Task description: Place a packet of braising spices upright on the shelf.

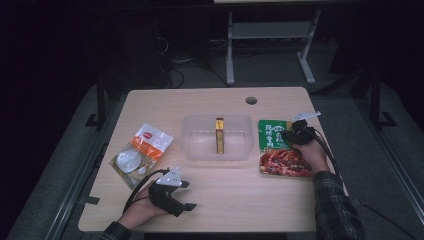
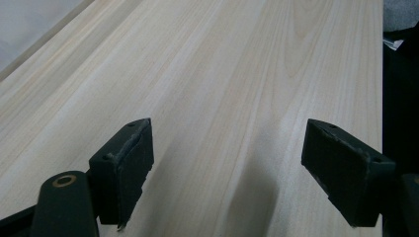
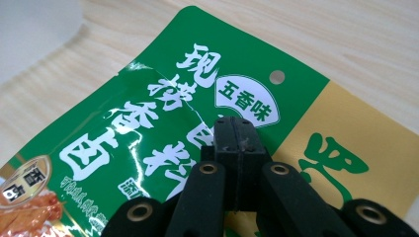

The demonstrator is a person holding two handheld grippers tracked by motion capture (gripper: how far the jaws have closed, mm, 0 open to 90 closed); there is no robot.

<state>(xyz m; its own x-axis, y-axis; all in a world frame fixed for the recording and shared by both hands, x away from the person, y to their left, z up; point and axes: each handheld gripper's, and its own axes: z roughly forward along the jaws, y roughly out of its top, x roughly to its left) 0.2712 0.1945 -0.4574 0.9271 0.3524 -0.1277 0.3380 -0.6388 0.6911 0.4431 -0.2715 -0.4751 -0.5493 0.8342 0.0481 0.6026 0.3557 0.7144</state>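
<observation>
The green food packet (image 1: 280,148) lies flat on the right side of the desk (image 1: 220,205), beside the clear plastic box (image 1: 217,137). The right tool (image 3: 234,128) is fully closed, empty, just above the packet. The left tool (image 2: 227,168) rests wide open over bare desk, holding nothing.

Green-and-red food packet (image 1: 278,148) flat on the table's right side, beside the clear tub.
</observation>
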